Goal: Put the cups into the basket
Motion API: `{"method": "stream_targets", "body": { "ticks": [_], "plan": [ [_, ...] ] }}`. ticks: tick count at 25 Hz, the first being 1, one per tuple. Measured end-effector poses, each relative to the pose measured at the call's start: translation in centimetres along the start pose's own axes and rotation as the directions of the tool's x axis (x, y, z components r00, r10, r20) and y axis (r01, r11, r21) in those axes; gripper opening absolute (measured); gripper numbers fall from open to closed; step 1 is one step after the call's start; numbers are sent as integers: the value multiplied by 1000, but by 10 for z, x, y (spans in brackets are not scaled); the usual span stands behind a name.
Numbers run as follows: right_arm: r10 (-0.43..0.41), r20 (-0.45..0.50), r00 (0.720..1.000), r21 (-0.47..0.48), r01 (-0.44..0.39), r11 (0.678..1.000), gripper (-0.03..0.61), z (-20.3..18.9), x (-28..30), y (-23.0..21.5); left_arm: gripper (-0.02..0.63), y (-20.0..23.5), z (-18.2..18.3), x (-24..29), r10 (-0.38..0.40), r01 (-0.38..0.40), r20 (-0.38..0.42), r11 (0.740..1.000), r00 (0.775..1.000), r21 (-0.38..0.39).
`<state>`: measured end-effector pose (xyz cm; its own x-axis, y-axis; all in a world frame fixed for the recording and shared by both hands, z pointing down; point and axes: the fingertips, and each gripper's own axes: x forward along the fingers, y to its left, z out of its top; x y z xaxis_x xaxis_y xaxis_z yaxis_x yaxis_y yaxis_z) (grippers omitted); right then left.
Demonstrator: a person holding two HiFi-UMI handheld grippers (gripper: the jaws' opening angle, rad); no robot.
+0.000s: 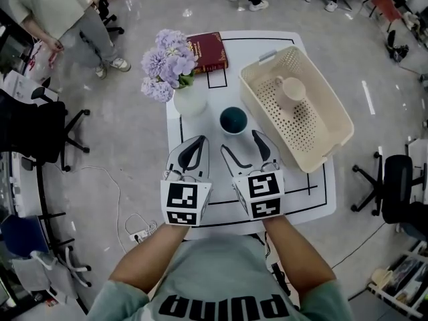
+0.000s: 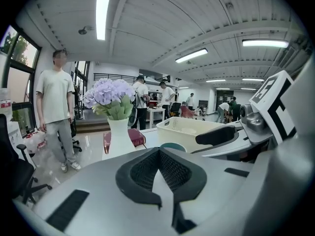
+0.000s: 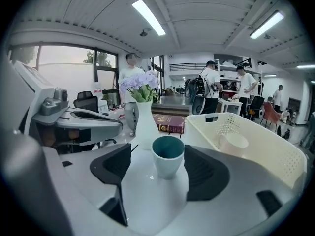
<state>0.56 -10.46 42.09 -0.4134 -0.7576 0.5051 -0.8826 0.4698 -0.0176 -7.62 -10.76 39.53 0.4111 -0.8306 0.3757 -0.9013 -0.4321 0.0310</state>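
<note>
A teal cup stands upright on the white table, between the vase and the basket. The cream perforated basket lies at the right with a cream cup inside it. My right gripper is open, and the teal cup stands at its fingertips, untouched by either pad. Beside it on the left, my left gripper is shut and empty, pointing toward the vase.
A white vase of purple flowers stands left of the teal cup, a red book behind it. A person stands on the floor at far left. Office chairs and a floor cable surround the table.
</note>
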Motion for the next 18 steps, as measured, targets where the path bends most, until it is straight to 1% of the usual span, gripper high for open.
{"method": "stream_targets", "body": {
  "ticks": [7,18],
  "plan": [
    [-7,-22,1000,0,7,1000,359,-2,25,-11,6,12,-6,16,10,-10,-18,1000,1000,-5],
    [12,-49,999,-3,-13,1000,381,-5,56,-20,6,21,-10,40,10,-10,-35,1000,999,-1]
  ]
}}
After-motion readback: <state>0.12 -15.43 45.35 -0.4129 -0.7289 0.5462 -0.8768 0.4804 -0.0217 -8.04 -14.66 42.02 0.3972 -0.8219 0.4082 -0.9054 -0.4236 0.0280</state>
